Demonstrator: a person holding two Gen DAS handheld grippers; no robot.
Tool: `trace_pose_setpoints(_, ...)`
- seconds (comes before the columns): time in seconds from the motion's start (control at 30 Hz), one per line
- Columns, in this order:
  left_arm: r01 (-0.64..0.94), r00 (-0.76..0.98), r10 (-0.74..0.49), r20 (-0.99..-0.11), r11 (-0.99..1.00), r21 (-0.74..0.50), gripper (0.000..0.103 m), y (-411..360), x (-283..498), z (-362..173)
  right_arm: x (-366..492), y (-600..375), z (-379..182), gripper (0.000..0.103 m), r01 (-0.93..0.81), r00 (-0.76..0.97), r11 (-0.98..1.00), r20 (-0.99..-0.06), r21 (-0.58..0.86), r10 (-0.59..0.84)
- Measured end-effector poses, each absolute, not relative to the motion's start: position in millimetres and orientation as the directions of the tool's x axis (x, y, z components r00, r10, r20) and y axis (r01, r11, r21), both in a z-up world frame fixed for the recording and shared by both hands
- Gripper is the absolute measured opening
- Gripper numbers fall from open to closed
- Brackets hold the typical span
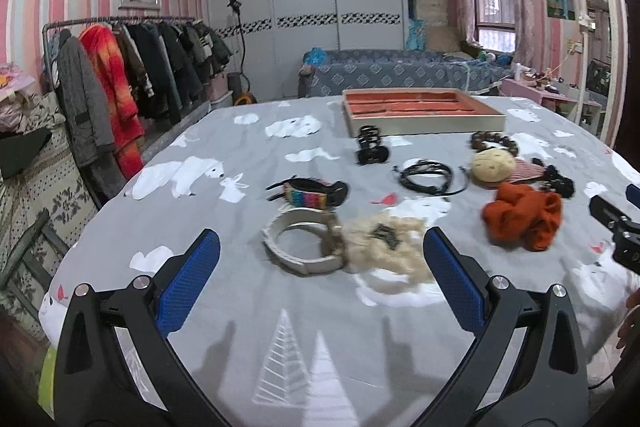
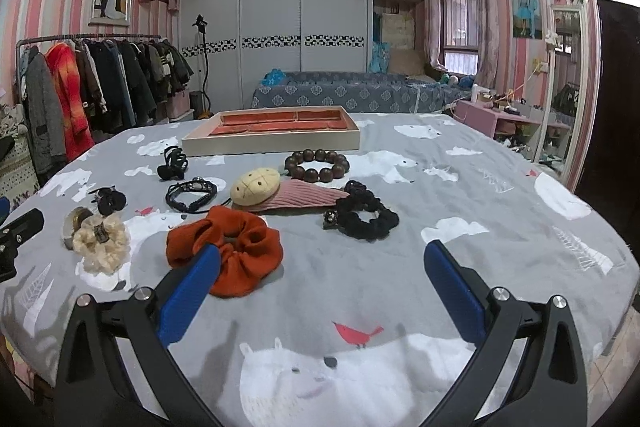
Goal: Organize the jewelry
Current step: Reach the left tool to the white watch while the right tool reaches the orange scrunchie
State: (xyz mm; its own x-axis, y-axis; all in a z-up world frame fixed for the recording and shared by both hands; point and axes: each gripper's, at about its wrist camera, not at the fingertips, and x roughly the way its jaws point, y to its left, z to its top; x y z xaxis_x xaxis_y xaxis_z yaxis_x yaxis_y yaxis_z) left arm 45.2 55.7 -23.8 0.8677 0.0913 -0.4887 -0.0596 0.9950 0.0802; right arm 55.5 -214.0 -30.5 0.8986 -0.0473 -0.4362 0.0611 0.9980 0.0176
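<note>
On the grey bedspread [image 1: 248,311] printed with white polar bears, the accessories lie scattered in a loose band, and the shallow beige tray with orange-red lined compartments [image 1: 424,123] sits beyond them at the far side, with nothing visible in it.

Starting at the left, the left gripper [image 1: 320,259] hangs low over the cloth with its blue-padded jaws spread wide and nothing between them. Straight ahead of it and near lies the pale, flat-linked band lying in a ring [image 1: 302,245], touching the cream fluffy scrunchie with a dark clip [image 1: 386,247] on its right. Just beyond lies the black hair clip with a rainbow-striped band [image 1: 308,193], its long axis running left to right.

Farther right, the rust-orange fabric scrunchie [image 2: 224,249] lies at the left finger of the right gripper [image 2: 320,267], that finger overlapping its near edge in the right wrist view; whether they touch I cannot tell. This gripper is also wide open and empty. Past the scrunchie sit the beige round cushion-like piece on a pink ribbed wedge [image 2: 256,185], the dark wooden bead bracelet [image 2: 318,165] and the black frilly scrunchie [image 2: 366,217].

Judging by position, the left hand is nearer the pale band, the right nearer the orange scrunchie; either carry runs straight forward to the tray.
</note>
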Motion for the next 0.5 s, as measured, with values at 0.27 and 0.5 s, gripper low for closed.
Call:
trace_pose_setpoints(0.27, -0.056, 0.833, 0.091, -0.546, 0.995, 0.081, 0.098, 85, 73, -33, 82, -206, -40, 0.099, 0.083, 0.848, 0.997, -0.525, -0.001, -0.071)
trace_pose_setpoints(0.5, -0.056, 0.788, 0.078, -0.611, 0.997, 0.055, 0.098, 107, 93, -43, 91, -193, -39, 0.099, 0.074, 0.831, 0.997, -0.551, -0.034, -0.080)
